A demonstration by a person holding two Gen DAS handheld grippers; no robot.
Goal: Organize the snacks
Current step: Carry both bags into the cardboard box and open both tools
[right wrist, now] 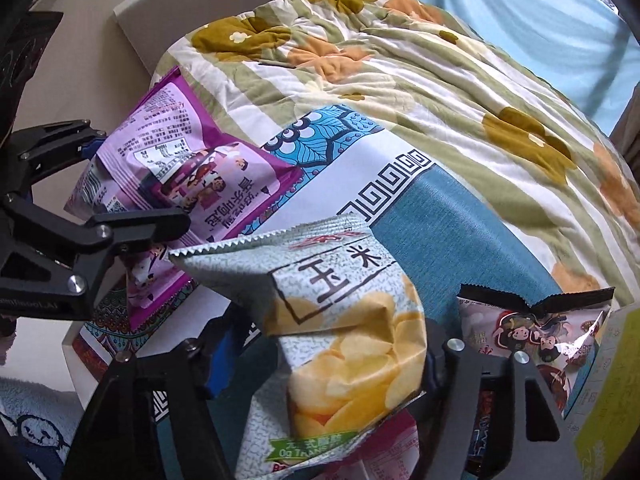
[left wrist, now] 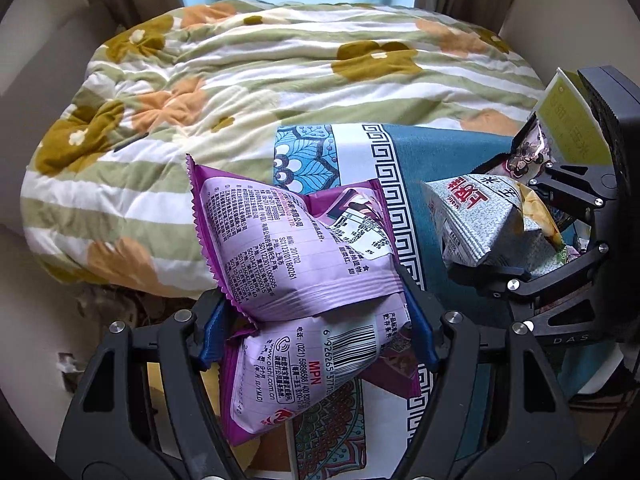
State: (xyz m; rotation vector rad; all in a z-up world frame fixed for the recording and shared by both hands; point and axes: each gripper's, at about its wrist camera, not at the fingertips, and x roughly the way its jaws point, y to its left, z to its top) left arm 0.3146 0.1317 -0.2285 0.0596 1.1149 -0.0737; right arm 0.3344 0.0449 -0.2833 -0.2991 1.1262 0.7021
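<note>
Purple snack bag [left wrist: 304,264] lengthwise away in left tongs' [left wrist: 316,320] pinch; corn-chip bag [right wrist: 340,344] likewise in right tongs' [right wrist: 324,344].

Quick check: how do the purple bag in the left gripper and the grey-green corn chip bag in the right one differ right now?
The purple bag shows its printed back with a barcode; the corn chip bag shows its front with yellow chips. The purple bag has a magenta zigzag edge; the corn chip bag has a grey speckled one. Both are sealed, puffy, and pinched mid-body, by the left gripper and right gripper.
</note>
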